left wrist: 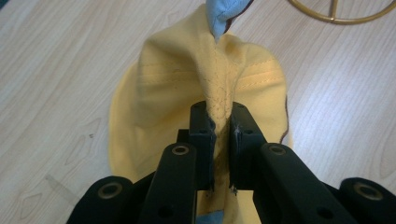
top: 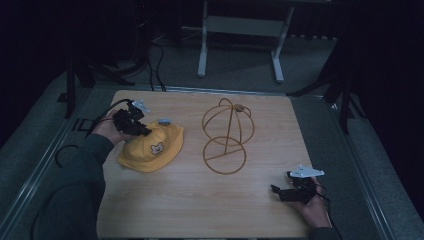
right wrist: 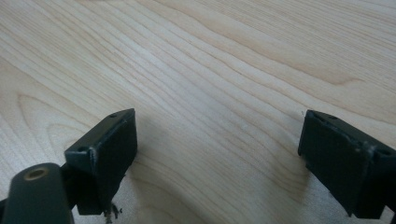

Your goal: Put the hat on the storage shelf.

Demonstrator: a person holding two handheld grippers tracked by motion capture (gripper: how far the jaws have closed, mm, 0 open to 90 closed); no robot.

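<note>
A yellow child's hat (top: 151, 148) with a small bear badge lies on the left of the wooden table (top: 180, 200). My left gripper (top: 142, 130) is shut on the hat's rear edge, and in the left gripper view the yellow cloth (left wrist: 205, 84) bunches up between the jaws of that gripper (left wrist: 221, 130), with a pale blue tab (left wrist: 223, 11) beyond it. A gold wire hat stand (top: 227, 135) rises at the table's middle. My right gripper (top: 281, 184) rests open near the front right corner, and its own view shows the gripper (right wrist: 217, 140) over bare wood.
A grey desk frame (top: 240, 30) stands on the dark floor behind the table. A black cable (top: 102, 112) trails from the left gripper off the table's left edge. A curve of the gold stand (left wrist: 341, 14) shows at the top of the left gripper view.
</note>
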